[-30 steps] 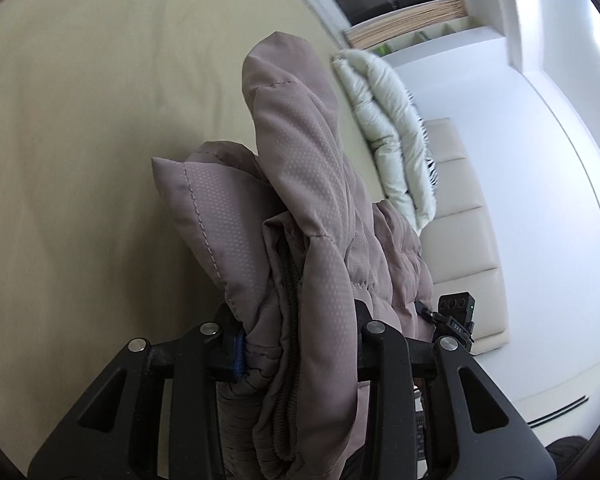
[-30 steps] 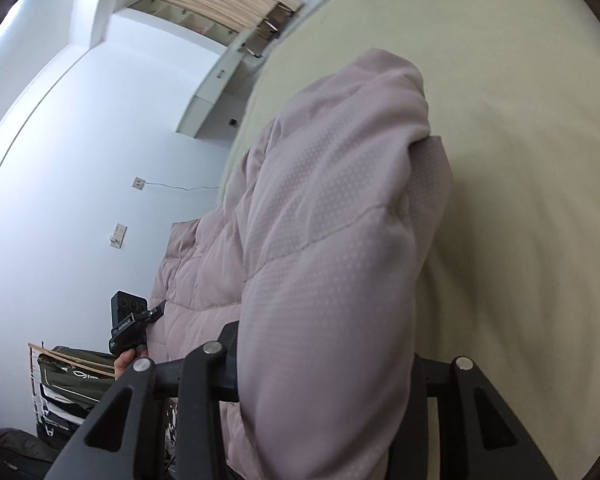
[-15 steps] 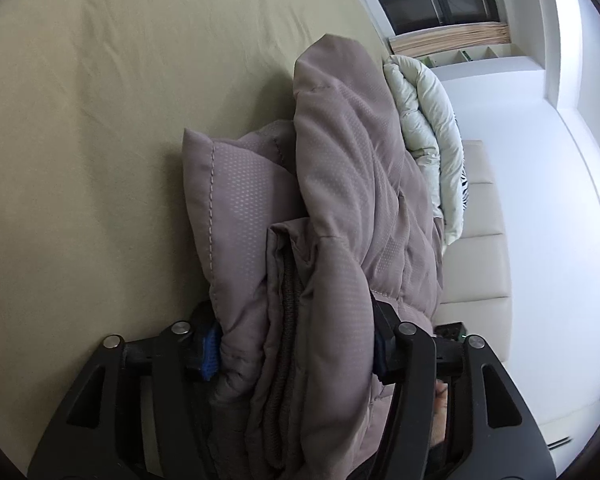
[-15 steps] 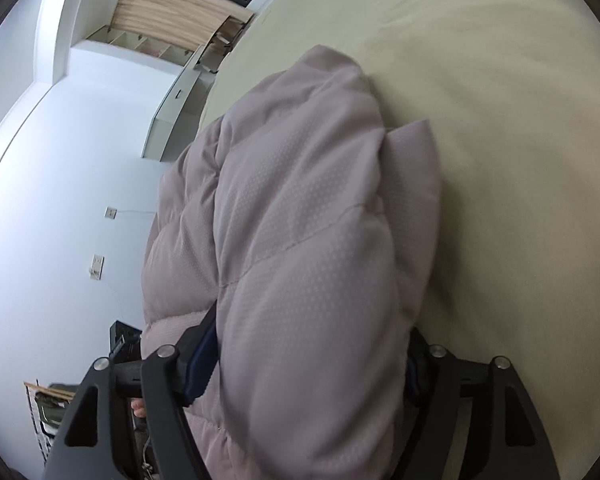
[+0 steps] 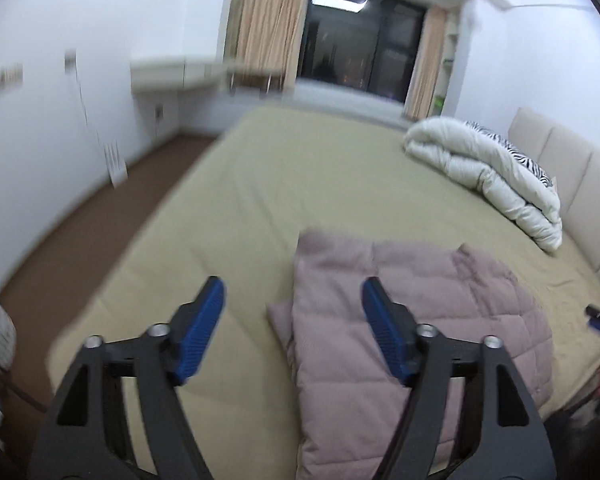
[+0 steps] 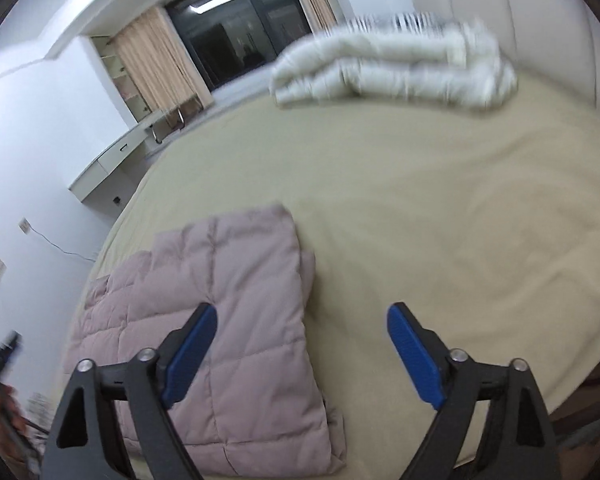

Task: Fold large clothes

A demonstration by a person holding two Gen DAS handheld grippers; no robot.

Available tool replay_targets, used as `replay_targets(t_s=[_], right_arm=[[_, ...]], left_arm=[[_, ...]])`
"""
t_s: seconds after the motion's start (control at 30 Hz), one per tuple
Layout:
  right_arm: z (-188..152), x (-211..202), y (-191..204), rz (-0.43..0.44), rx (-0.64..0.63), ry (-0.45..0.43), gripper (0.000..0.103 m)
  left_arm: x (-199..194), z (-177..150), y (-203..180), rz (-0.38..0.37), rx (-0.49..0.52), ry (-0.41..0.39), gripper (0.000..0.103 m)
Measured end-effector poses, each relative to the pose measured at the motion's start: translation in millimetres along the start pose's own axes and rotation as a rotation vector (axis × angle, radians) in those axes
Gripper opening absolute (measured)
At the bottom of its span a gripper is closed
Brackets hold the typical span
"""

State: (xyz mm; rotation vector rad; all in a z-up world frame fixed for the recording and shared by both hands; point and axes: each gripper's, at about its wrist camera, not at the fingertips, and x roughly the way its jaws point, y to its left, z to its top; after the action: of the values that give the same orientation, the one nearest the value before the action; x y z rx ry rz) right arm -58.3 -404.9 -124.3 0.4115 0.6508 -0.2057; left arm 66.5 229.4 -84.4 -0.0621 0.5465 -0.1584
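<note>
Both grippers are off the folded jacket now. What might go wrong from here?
1. The puffy jacket may spring open; a loose flap already sticks out at its edge.
2. It lies near the bed edge, so a nudge from the left gripper or right gripper might slide it off.

quilted jacket (image 5: 420,300): matt mauve padded cloth, stitched squares. bed sheet (image 5: 260,200): smooth matt beige cloth. duvet (image 5: 488,168): puffy white cloth. left gripper (image 5: 292,304), right gripper (image 6: 300,328): matt black plastic, ribbed blue pads (image 6: 188,344), metal bolts.
</note>
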Motion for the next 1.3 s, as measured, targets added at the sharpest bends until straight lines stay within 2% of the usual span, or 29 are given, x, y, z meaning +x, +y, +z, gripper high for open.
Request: replay_targets(t_s=[0.03, 0.1, 0.13, 0.2, 0.27, 0.37, 0.4, 0.47, 0.57, 0.63, 0.73, 0.93, 1.1, 1.3], right_arm=[[1.6, -19.0, 15.4, -0.018, -0.051, -0.079, 0.103], [6.8, -48.8, 32.1, -0.023, -0.112, -0.220, 0.103], [8.7, -63.3, 42.2, -0.025, -0.137, -0.282, 0.103], [20.8, -79.1, 68.6, -0.060, -0.182, -0.356, 0.103], [30.8, -95.6, 88.9, -0.093, -0.196, -0.395, 0.103], [44.6, -126.7, 105.6, -0.064, -0.197, -0.455, 0.103], [49.7, -137.0, 110.1, -0.045, -0.190, -0.471, 0.103], [56.8, -154.9, 115.9, -0.011, -0.176, -0.480, 0.103], [65.6, -169.3, 128.3, -0.023, -0.182, -0.409, 0.103], [70.4, -166.2, 137.6, -0.045, -0.174, -0.295, 0.103], [59.9, -153.2, 144.9, -0.030, -0.149, -0.143, 0.103], [18.5, -124.5, 158.9, -0.079, -0.147, 0.008, 0.103], [-5.3, -104.7, 169.8, -0.112, -0.196, 0.092, 0.103], [-16.5, -101.0, 179.2, -0.147, -0.245, 0.106, 0.103]], left_arm=[[-20.8, 5.8, -19.8, 0.020, 0.035, -0.061, 0.092], [-57.5, 12.7, -51.3, 0.052, 0.085, -0.178, 0.096], [-73.1, 15.6, -64.7, 0.073, 0.102, -0.223, 0.102], [-98.9, 31.9, -88.0, 0.124, 0.121, -0.307, 0.103], [-126.0, 45.4, -103.4, 0.135, 0.116, -0.363, 0.103], [-151.5, 67.2, -124.3, 0.156, 0.123, -0.360, 0.103], [-156.2, 73.0, -131.1, 0.181, 0.125, -0.339, 0.103], [-164.6, 80.7, -134.7, 0.181, 0.119, -0.294, 0.103], [-161.4, 88.7, -141.8, 0.166, 0.094, -0.175, 0.103], [-156.6, 87.4, -149.4, 0.160, 0.081, -0.101, 0.103], [-136.6, 76.9, -164.2, 0.137, 0.074, 0.019, 0.103], [-77.6, 33.5, -181.4, 0.150, 0.112, 0.205, 0.103], [-56.4, 5.1, -189.4, 0.150, 0.121, 0.269, 0.103], [-39.6, -5.5, -174.7, 0.165, 0.128, 0.299, 0.103]])
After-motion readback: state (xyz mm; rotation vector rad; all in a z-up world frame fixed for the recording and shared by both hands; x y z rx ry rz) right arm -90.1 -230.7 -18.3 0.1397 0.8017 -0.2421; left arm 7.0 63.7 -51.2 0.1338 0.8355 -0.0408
